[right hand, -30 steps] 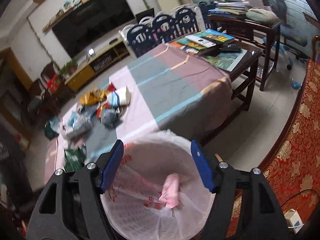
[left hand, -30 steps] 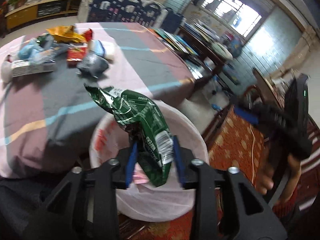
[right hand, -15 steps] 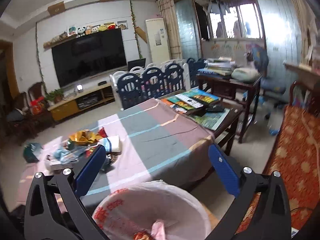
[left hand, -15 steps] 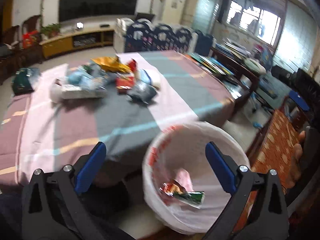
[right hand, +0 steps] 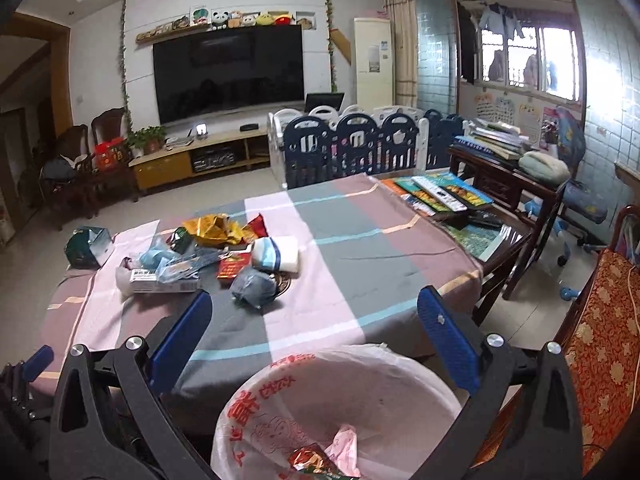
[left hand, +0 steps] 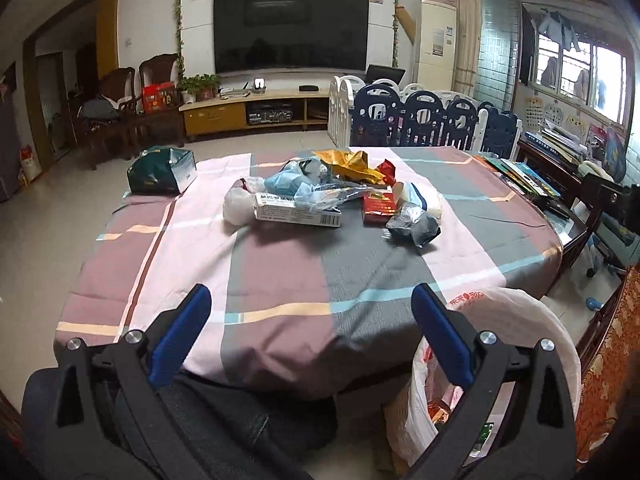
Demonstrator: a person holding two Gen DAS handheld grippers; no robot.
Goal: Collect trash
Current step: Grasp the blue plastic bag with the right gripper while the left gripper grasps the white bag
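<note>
Right wrist view: empty wide-spread right tool above lined bin.

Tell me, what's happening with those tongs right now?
Left tongs and right tongs open, empty. Trash pile waiting on tablecloth. Lined bin holds wrappers. Nothing in the way.

Tablecloth is big blocks of mauve, pale pink and grey with thin teal and peach stripes; trash on it: gold crinkled wrapper, red flat box, white carton with barcode, pale blue mask, grey-blue bag, dark green bag. Bin liner is translucent white with red print (pink scrap and red-green wrapper inside). Gripper pads are blue on black frames, seat cushion red-orange with gold floral pattern.
</note>
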